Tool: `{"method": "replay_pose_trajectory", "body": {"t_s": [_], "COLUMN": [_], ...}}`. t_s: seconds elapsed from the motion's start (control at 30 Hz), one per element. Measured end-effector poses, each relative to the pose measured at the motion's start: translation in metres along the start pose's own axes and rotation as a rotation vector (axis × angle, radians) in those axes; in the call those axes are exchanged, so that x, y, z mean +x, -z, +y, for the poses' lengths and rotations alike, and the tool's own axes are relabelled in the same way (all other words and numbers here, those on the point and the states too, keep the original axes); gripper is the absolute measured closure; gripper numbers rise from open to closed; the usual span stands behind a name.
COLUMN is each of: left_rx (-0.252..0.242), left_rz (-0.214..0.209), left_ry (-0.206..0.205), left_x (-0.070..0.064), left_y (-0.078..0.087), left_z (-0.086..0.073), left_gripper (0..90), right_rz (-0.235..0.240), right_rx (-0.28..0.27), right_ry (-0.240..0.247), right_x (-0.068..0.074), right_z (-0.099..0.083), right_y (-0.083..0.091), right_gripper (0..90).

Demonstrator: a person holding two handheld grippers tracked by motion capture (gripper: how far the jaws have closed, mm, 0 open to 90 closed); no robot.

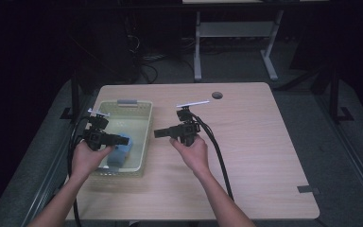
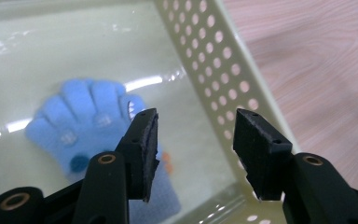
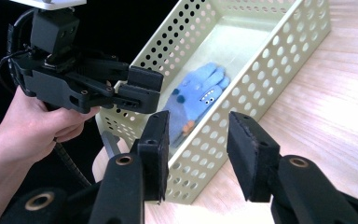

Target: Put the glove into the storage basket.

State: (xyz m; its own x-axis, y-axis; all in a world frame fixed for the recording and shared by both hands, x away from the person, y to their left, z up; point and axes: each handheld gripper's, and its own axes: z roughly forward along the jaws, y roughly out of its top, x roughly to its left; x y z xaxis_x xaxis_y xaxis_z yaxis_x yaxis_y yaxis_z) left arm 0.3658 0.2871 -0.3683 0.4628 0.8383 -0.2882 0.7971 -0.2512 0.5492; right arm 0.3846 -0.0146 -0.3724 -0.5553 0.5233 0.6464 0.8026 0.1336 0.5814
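**Op A:** My left gripper (image 2: 193,140) has its jaws spread, nothing between them. It hangs above the near end of the basket (image 2: 223,70), and the blue glove (image 2: 91,130) lies flat on the basket floor, below and to the left of the gap in the left gripper view.

**Op B:** Long axis?

**Op A:** As I read it, cuff towards my jaws, fingers fanned away, so it runs roughly along the basket's length. The perforated wall sits just beside the right jaw.

**Op B:** And the other side?

**Op A:** Right gripper (image 1: 163,133) is also parted and empty, held over bare table (image 1: 246,142) outside the basket, wall between it and the glove. The left is plainly nearer. My judgement: the left goes straight down, shifted a little towards the glove's cuff, keeping clear of the wall.
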Motion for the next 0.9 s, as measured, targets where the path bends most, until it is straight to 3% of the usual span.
{"method": "replay_pose_trajectory", "body": {"t_s": [0.5, 0.9], "left_rx": [-0.052, -0.088], "left_rz": [-0.040, -0.124], "left_ry": [-0.067, -0.088], "left_x": [-0.029, -0.050], "left_y": [-0.005, -0.006], "left_z": [0.003, 0.009], "left_gripper": [42.2, 41.5], "right_rz": [-0.028, -0.051], "right_rx": [-0.035, -0.057], "right_ry": [-0.013, -0.038], "right_x": [-0.016, -0.030], "right_z": [-0.006, -0.013], "right_y": [0.029, 0.051], "right_gripper": [53.6, 51.9]}}
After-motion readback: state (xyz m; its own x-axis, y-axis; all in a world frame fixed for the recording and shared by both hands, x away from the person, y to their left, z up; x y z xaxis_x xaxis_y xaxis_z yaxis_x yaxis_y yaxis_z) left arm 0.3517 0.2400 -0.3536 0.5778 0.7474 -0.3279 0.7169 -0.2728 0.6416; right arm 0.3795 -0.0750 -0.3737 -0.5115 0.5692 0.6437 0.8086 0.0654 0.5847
